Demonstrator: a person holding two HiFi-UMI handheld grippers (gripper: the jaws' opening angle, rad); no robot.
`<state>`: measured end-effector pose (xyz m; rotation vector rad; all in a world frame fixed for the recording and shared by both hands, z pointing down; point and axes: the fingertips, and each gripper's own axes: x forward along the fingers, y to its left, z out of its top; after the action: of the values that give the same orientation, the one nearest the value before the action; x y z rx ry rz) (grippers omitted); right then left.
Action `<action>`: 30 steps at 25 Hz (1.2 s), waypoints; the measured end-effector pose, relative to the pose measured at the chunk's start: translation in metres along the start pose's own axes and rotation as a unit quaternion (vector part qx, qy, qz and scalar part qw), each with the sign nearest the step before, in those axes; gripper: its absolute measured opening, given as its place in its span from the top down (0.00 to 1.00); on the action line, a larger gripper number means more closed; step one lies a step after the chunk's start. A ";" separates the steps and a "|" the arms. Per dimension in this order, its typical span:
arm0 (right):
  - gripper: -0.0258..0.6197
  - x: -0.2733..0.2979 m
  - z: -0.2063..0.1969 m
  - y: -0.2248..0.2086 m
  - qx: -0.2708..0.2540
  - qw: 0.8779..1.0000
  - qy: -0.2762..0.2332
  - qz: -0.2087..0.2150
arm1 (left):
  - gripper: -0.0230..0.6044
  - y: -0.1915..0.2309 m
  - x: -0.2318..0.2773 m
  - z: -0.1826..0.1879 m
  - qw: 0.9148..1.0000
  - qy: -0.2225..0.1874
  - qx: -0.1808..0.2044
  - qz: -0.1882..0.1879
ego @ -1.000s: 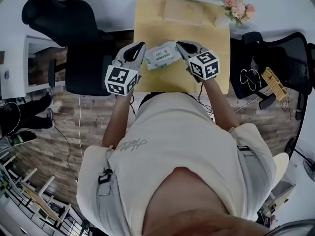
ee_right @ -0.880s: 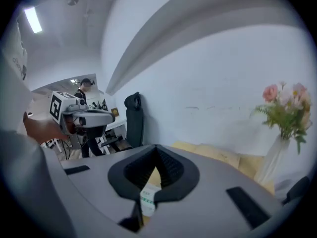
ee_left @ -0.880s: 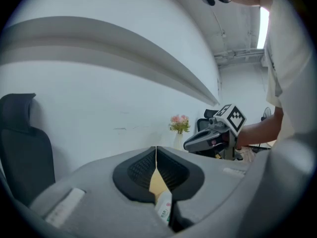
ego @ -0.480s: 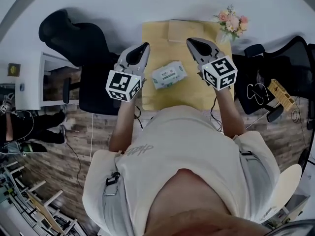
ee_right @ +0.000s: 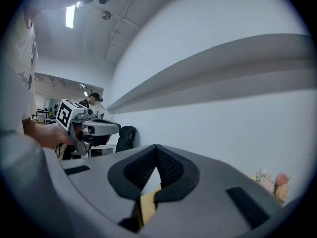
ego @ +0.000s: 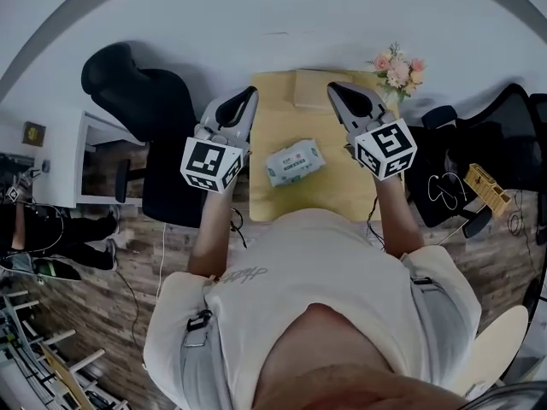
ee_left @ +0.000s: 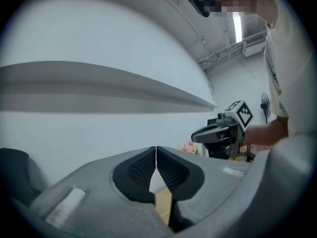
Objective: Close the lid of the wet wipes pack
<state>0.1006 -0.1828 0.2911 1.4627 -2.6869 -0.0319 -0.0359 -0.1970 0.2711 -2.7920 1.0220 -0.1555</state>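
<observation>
Cream shirt fabric [ego: 316, 297] fills the near part of the head view, with the person's forearms reaching forward from it. Each arm ends in a gripper held up above the wooden table [ego: 342, 190]. The left gripper [ego: 250, 93] hangs over the table's left edge, and its marker cube [ego: 211, 164] faces the camera. In its own view the left gripper [ee_left: 156, 153] has its ribbed pads pressed together at the tips, with nothing between them. The right gripper [ego: 334, 87] is raised toward the table's far right part, above its marker cube [ego: 386, 149]. Its own view shows the right gripper [ee_right: 156, 151] closed tip to tip in the same way, and empty. Between the two, lower down on the surface, lies the wet wipes pack [ego: 295, 162]. The pack is white with green print, sits askew to the table's edges and is clear of both grippers. It appears flat, but its lid is too small to read. A flat tan box [ego: 312, 88] lies at the far edge, and a bunch of pink flowers [ego: 396, 68] stands beyond the far right corner. One black office chair [ego: 141, 101] stands on the wood floor to the left of the table and another black chair [ego: 496, 118] to its right. A pale wall rises behind.
</observation>
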 end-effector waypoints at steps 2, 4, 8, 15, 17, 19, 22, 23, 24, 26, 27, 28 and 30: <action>0.96 0.002 0.005 -0.001 -0.003 1.000 -0.004 -0.002 | 0.94 0.007 0.001 0.006 1.000 -0.006 0.006 0.007; 0.96 0.003 0.012 -0.002 -0.009 1.000 -0.010 -0.005 | 0.94 0.014 0.001 0.011 1.000 -0.013 0.008 0.013; 0.96 0.005 0.027 -0.001 -0.023 1.000 -0.019 -0.006 | 0.94 0.027 0.000 0.020 0.999 -0.022 0.012 0.022; 0.96 0.012 0.044 0.006 -0.040 0.999 -0.023 0.003 | 0.94 0.037 -0.002 0.024 0.999 -0.034 0.002 0.030; 0.96 0.014 0.045 0.008 -0.042 0.999 -0.021 0.005 | 0.94 0.037 -0.002 0.022 0.999 -0.033 -0.001 0.029; 0.96 0.017 0.045 0.010 -0.041 0.999 -0.020 0.006 | 0.94 0.037 -0.003 0.020 0.999 -0.032 -0.003 0.027; 0.96 0.020 0.044 0.011 -0.033 0.999 -0.021 0.008 | 0.94 0.038 -0.002 0.016 0.999 -0.027 -0.006 0.024; 0.96 0.022 0.043 0.011 -0.032 0.999 -0.021 0.008 | 0.94 0.038 -0.002 0.015 0.999 -0.025 -0.007 0.023; 0.96 0.023 0.042 0.012 -0.031 0.999 -0.021 0.007 | 0.94 0.038 -0.002 0.013 0.999 -0.023 -0.009 0.022; 0.96 0.024 0.041 0.012 -0.029 0.999 -0.022 0.007 | 0.94 0.038 -0.002 0.010 0.999 -0.022 -0.011 0.022; 0.96 0.025 0.041 0.012 -0.026 0.999 -0.024 0.006 | 0.94 0.038 -0.001 0.010 0.999 -0.022 -0.011 0.022; 0.96 0.025 0.041 0.010 -0.023 0.999 -0.027 0.005 | 0.94 0.039 -0.001 0.010 0.999 -0.022 -0.011 0.021; 0.96 0.025 0.041 0.008 -0.018 0.999 -0.031 0.004 | 0.94 0.039 0.000 0.009 0.999 -0.021 -0.012 0.021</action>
<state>0.0765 -0.2004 0.2528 1.4649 -2.7244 -0.1258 -0.0588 -0.2256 0.2549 -2.7793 1.0790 -0.0791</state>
